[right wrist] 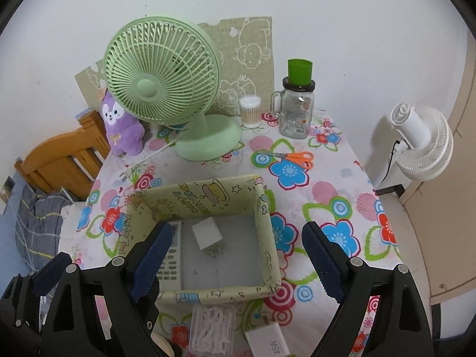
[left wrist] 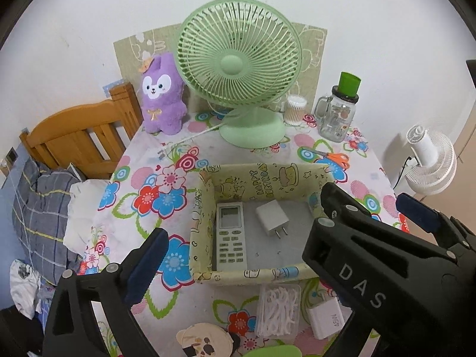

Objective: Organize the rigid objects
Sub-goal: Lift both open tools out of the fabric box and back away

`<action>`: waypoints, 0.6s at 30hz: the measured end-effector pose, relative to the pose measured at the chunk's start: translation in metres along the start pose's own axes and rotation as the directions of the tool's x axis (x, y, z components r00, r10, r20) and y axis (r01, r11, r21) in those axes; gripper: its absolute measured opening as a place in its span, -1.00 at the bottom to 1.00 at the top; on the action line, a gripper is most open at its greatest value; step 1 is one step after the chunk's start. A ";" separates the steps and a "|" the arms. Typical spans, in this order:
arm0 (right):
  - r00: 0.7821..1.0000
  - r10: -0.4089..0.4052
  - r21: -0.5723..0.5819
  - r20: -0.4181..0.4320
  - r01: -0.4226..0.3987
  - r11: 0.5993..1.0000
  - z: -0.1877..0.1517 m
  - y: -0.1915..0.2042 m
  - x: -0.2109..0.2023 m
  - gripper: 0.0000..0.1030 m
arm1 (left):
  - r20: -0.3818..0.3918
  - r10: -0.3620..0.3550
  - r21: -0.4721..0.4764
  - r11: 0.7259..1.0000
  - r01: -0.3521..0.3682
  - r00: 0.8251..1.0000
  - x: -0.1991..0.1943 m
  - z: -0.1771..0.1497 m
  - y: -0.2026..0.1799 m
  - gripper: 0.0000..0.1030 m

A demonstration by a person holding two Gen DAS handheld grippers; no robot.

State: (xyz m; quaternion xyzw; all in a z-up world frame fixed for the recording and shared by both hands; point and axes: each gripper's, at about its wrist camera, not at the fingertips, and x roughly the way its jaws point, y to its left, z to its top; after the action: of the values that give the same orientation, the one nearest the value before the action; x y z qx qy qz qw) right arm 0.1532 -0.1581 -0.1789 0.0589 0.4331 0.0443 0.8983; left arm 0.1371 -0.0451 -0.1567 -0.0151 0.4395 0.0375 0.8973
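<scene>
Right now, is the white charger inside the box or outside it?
Inside. The white charger lies flat on the grey floor of the box, beside the remote control, with its prongs pointing toward the camera.

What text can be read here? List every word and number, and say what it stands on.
"DAS": right gripper, lettering seen in the left wrist view.
"HAPPY BIRTHDAY": inner wall of the box.
"45W", read sideways: white charger in front of the box.
Remote control buttons and glass jar print: too small to read.

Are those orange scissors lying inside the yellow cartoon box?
No, the orange scissors lie on the flowered tablecloth behind the box, which holds only a remote control and a white charger plug.
</scene>
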 end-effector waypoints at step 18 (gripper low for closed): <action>0.996 -0.044 -0.056 0.079 0.049 0.997 -0.010 0.004 -0.055 0.77 | 0.054 -0.015 0.004 1.000 0.015 0.998 -0.043 -0.013 0.000 0.99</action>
State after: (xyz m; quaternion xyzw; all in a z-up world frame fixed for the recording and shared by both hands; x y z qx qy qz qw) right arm 0.1109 -0.1602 -0.1421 0.0245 0.3977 0.0335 0.9166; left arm 0.1009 -0.0486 -0.1309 -0.0155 0.4150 0.0304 0.9092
